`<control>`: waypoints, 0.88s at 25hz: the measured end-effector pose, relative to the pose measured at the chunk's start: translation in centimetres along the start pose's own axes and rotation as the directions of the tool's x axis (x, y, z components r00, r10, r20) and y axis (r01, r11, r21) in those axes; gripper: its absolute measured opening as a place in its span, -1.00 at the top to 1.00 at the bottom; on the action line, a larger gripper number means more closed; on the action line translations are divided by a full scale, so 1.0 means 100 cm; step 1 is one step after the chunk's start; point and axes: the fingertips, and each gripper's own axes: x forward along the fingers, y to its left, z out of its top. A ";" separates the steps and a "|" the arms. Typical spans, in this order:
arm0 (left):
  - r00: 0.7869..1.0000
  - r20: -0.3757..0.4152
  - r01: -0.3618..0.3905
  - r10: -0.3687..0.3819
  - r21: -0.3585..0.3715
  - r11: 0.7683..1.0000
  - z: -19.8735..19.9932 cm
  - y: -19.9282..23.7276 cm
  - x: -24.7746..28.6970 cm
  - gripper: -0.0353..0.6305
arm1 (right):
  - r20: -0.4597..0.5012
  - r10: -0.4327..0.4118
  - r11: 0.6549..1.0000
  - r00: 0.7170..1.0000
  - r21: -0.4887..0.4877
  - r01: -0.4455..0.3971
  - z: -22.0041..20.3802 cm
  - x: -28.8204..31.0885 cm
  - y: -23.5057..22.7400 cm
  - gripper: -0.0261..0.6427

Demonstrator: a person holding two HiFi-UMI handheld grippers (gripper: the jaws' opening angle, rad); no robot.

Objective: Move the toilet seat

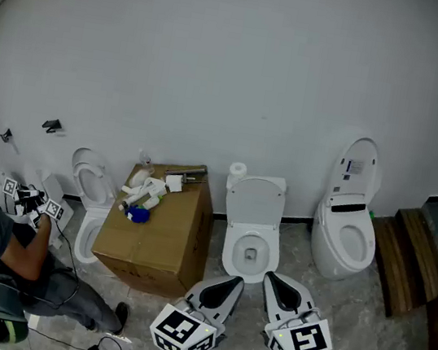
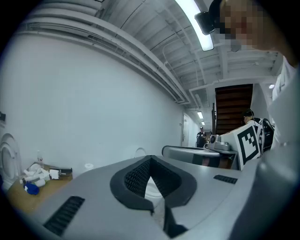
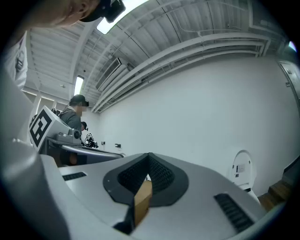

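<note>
Left tool (image 1: 236, 283) clenched and empty, right tool (image 1: 270, 279) clenched on nothing too, both level, side by side, toilet seat (image 1: 230, 252) on middle toilet (image 1: 257, 202) just beyond their tips, cardboard box (image 1: 161, 239) at its left, another toilet (image 1: 347, 236) at its right.

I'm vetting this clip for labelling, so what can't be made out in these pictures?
- Items on the cardboard box: head view, too small to identify.
- Left toilet: head view, partly hidden by the box.
- Middle toilet: mostly hidden behind the left tongs in the left gripper view, the right tongs in the right.
</note>
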 end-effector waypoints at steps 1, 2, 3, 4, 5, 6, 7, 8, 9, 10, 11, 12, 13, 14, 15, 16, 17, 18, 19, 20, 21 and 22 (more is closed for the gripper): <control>1.000 -0.003 0.001 -0.001 -0.005 1.000 -0.003 -0.001 0.003 0.88 | -0.004 0.008 1.000 1.000 0.003 -0.008 -0.003 -0.001 -0.002 0.89; 1.000 -0.005 0.001 -0.001 -0.010 1.000 -0.005 -0.003 0.006 0.88 | -0.007 0.016 1.000 1.000 0.008 -0.016 -0.005 -0.002 -0.004 0.89; 1.000 -0.007 0.000 -0.001 -0.013 1.000 -0.007 -0.004 0.007 0.88 | -0.009 0.026 1.000 1.000 0.015 -0.025 -0.007 -0.002 -0.005 0.89; 1.000 -0.007 -0.001 0.001 -0.015 1.000 -0.008 -0.004 0.008 0.88 | -0.008 0.035 0.999 0.999 0.025 -0.034 -0.007 -0.003 -0.006 0.89; 1.000 -0.006 -0.002 0.002 -0.018 1.000 -0.008 -0.005 0.008 0.88 | -0.004 0.040 0.999 0.999 0.035 -0.040 -0.006 -0.004 -0.006 0.89; 1.000 -0.005 -0.003 0.003 -0.020 1.000 -0.007 -0.005 0.007 0.88 | 0.001 0.040 0.998 0.999 0.041 -0.040 -0.005 -0.006 -0.006 0.89; 1.000 -0.003 -0.003 0.003 -0.024 1.000 -0.006 -0.006 0.007 0.88 | 0.005 0.036 0.998 0.999 0.043 -0.036 -0.003 -0.007 -0.008 0.88; 1.000 -0.001 -0.004 0.004 -0.030 1.000 -0.006 -0.007 0.007 0.88 | 0.007 0.033 0.999 0.999 0.041 -0.034 -0.003 -0.009 -0.010 0.88; 1.000 0.001 -0.005 0.005 -0.036 0.999 -0.007 -0.007 0.007 0.88 | 0.009 0.032 0.999 0.999 0.041 -0.032 -0.003 -0.012 -0.011 0.88; 1.000 0.002 -0.007 0.007 -0.040 0.999 -0.007 -0.008 0.007 0.88 | 0.011 0.030 0.999 1.000 0.041 -0.030 -0.004 -0.014 -0.013 0.88; 1.000 0.003 -0.011 0.011 -0.042 0.999 -0.008 -0.008 0.007 0.88 | 0.015 0.026 0.999 1.000 0.041 -0.027 -0.004 -0.016 -0.015 0.88; 1.000 0.005 -0.016 0.016 -0.042 0.999 -0.009 -0.007 0.007 0.88 | 0.021 0.022 0.999 1.000 0.041 -0.023 -0.004 -0.018 -0.017 0.88; 1.000 0.009 -0.022 0.022 -0.042 0.999 -0.009 -0.006 0.007 0.88 | 0.028 0.017 0.999 0.999 0.041 -0.018 -0.004 -0.020 -0.020 0.88; 0.999 0.013 -0.029 0.029 -0.044 0.999 -0.009 -0.004 0.007 0.88 | 0.036 0.011 0.999 0.999 0.042 -0.012 -0.003 -0.022 -0.023 0.88; 0.999 0.018 -0.036 0.037 -0.046 0.998 -0.008 -0.001 0.006 0.88 | 0.043 0.005 0.999 0.999 0.043 -0.006 -0.001 -0.023 -0.026 0.88; 0.999 0.023 -0.045 0.046 -0.049 0.998 -0.005 0.002 0.006 0.88 | 0.048 -0.001 0.999 0.999 0.043 -0.001 0.001 -0.025 -0.029 0.88; 0.998 0.026 -0.054 0.056 -0.051 0.997 -0.003 0.004 0.007 0.88 | 0.051 -0.006 0.999 0.999 0.043 0.004 0.002 -0.026 -0.032 0.88; 0.998 0.029 -0.062 0.064 -0.052 0.997 0.000 0.006 0.008 0.88 | 0.050 -0.010 0.999 0.999 0.042 0.008 0.003 -0.027 -0.035 0.88; 0.997 0.031 -0.069 0.071 -0.052 0.996 0.002 0.007 0.010 0.88 | 0.047 -0.014 0.999 0.999 0.042 0.012 0.003 -0.028 -0.038 0.88; 0.997 0.033 -0.073 0.075 -0.052 0.996 0.004 0.006 0.012 0.88 | 0.044 -0.018 0.999 0.999 0.041 0.016 0.002 -0.031 -0.041 0.88; 0.996 0.034 -0.076 0.078 -0.050 0.996 0.004 0.004 0.014 0.88 | 0.042 -0.020 0.999 0.999 0.041 0.018 0.001 -0.033 -0.044 0.88; 0.996 0.035 -0.077 0.079 -0.047 0.996 0.005 0.000 0.017 0.88 | 0.042 -0.021 0.999 0.999 0.042 0.020 -0.001 -0.036 -0.048 0.88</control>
